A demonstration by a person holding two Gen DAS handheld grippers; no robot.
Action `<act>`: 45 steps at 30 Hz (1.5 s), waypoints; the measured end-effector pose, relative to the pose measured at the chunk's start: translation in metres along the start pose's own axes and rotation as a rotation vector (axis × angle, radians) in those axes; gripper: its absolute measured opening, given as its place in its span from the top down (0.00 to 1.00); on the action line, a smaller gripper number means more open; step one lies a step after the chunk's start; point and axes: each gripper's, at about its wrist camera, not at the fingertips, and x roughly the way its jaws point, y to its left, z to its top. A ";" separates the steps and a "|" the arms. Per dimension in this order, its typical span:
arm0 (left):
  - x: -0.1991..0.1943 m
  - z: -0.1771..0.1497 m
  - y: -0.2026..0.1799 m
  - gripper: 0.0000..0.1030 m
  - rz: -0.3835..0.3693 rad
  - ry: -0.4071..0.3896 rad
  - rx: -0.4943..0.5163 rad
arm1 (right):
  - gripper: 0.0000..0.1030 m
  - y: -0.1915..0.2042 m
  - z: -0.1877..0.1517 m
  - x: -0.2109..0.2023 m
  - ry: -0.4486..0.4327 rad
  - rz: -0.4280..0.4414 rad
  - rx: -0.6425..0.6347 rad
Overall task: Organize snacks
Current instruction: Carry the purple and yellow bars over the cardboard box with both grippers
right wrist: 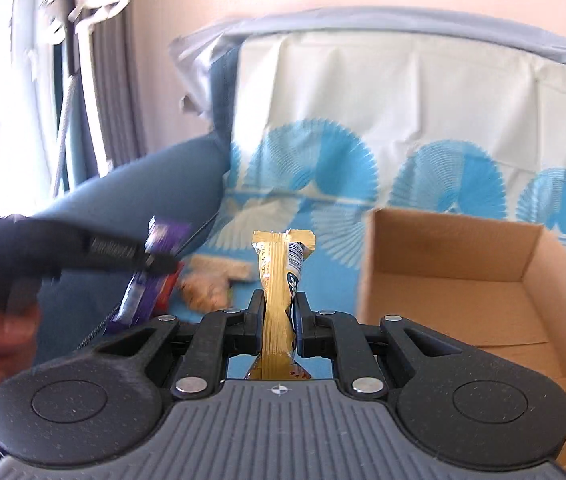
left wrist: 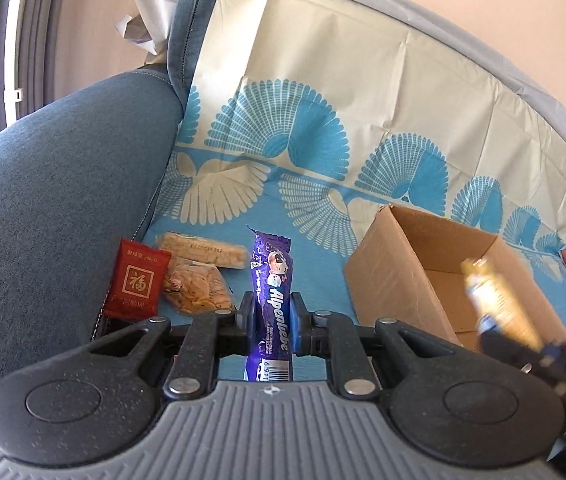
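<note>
The cardboard box [right wrist: 455, 280] is sitting open on the right of the blue patterned cloth [left wrist: 315, 216], showing only bare cardboard. The left gripper [left wrist: 273, 320] is pinching a purple candy stick [left wrist: 271, 300]; the right gripper [right wrist: 281, 312] is squeezing a gold wrapper [right wrist: 279, 280] near the box. Either thin, slick pack could be slipping out sideways. Three snacks [left wrist: 187, 276] are lying far left.

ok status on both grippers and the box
Left gripper shut on purple Alpenliebe candy stick. Right gripper shut on gold snack packet. Open cardboard box unobstructed.
</note>
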 end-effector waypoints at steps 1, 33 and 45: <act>0.000 0.000 -0.001 0.83 0.000 0.001 0.003 | 0.86 -0.007 0.006 -0.005 -0.015 -0.013 -0.003; 0.035 0.001 -0.015 0.83 -0.026 0.042 0.010 | 0.86 -0.152 0.014 -0.045 -0.143 -0.223 0.164; 0.037 0.005 -0.040 0.83 -0.110 -0.037 -0.021 | 0.86 -0.161 0.013 -0.044 -0.130 -0.252 0.138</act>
